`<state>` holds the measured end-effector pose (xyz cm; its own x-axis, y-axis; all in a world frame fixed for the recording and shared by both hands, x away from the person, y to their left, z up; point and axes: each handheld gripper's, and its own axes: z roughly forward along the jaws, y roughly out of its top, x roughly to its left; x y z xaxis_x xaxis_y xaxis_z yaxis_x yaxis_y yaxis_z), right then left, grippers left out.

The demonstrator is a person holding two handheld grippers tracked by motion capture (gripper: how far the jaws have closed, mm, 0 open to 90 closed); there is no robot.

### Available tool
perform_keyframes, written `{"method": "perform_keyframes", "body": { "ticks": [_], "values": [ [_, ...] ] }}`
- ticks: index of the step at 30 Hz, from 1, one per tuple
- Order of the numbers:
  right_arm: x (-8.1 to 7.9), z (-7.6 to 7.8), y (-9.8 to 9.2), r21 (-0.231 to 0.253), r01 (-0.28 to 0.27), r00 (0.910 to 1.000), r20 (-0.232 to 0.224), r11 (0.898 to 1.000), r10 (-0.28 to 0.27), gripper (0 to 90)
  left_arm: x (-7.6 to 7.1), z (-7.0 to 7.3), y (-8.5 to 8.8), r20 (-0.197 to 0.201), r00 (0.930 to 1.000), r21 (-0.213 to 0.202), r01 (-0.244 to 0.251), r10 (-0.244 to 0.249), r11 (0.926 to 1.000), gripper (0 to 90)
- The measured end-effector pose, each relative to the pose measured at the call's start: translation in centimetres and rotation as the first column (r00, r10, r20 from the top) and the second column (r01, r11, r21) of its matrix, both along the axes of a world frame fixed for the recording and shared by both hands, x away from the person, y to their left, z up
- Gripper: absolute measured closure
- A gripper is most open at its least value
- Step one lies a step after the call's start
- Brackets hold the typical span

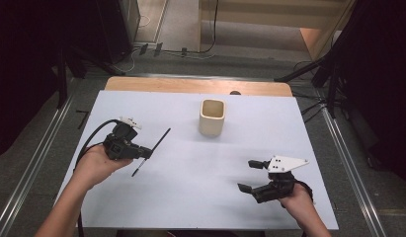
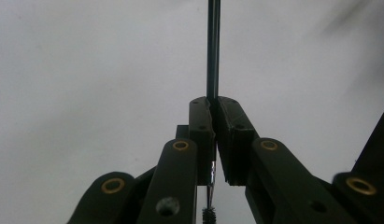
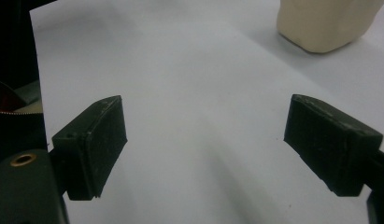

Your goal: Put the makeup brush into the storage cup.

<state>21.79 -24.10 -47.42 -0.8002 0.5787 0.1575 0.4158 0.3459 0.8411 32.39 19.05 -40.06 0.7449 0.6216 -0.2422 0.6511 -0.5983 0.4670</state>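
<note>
My left gripper point(image 1: 147, 152) is shut on a thin black brush point(image 1: 159, 142), held above the left part of the white table. In the left gripper view the brush's slim handle point(image 2: 213, 51) rises straight up from between the pressed pads, and its bristled tip point(image 2: 208, 215) pokes out below them. A cream square cup point(image 1: 212, 117) stands upright at the middle back of the table, to the right of the brush and apart from it. My right gripper point(image 1: 251, 175) rests low at the front right, open, with nothing between its fingers point(image 3: 94, 144). The cup's base point(image 3: 327, 23) appears far beyond them.
The white tabletop point(image 1: 200, 187) spans the whole work area, with a wooden strip point(image 1: 195, 85) along its far edge. Metal rails point(image 1: 37, 158) run down both sides of the table. Cables and dark stands lie on the floor behind.
</note>
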Motion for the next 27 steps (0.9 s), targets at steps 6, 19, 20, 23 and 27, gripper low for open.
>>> {"method": "perform_keyframes", "body": {
  "ticks": [6, 19, 20, 23, 27],
  "values": [
    [0.2, 0.1, 0.5, -0.004, -0.023, 0.9997, -0.007, 1.0, 0.023, 14.0, -0.7, 0.0, -0.5, 0.007, 0.9991, 0.011, 0.042, -0.042, 0.9991, 84.9],
    [0.3, 0.2, 1.2, 0.002, -0.025, 0.9994, 0.024, 1.0, 0.025, 14.0, -1.7, -0.4, -1.7, 0.002, 0.9915, 0.043, 0.13, -0.13, 0.9906, 84.9],
    [0.3, 0.2, 1.3, 0.003, -0.021, 0.9996, 0.019, 1.0, 0.021, 13.9, -1.7, -0.4, -1.7, 0.002, 0.9906, 0.042, 0.136, -0.136, 0.9898, 84.9],
    [0.4, 0.2, 1.5, 0.006, -0.026, 0.9996, 0.007, 1.0, 0.026, 13.9, -1.9, -0.5, -1.9, 0.004, 0.9874, 0.043, 0.158, -0.158, 0.9866, 84.9],
    [0.4, 0.3, 1.5, 0.003, -0.026, 0.9996, 0.008, 1.0, 0.026, 13.9, -2.1, -0.5, -2.1, 0.007, 0.982, 0.039, 0.188, -0.189, 0.9813, 84.9]
  ]
}}
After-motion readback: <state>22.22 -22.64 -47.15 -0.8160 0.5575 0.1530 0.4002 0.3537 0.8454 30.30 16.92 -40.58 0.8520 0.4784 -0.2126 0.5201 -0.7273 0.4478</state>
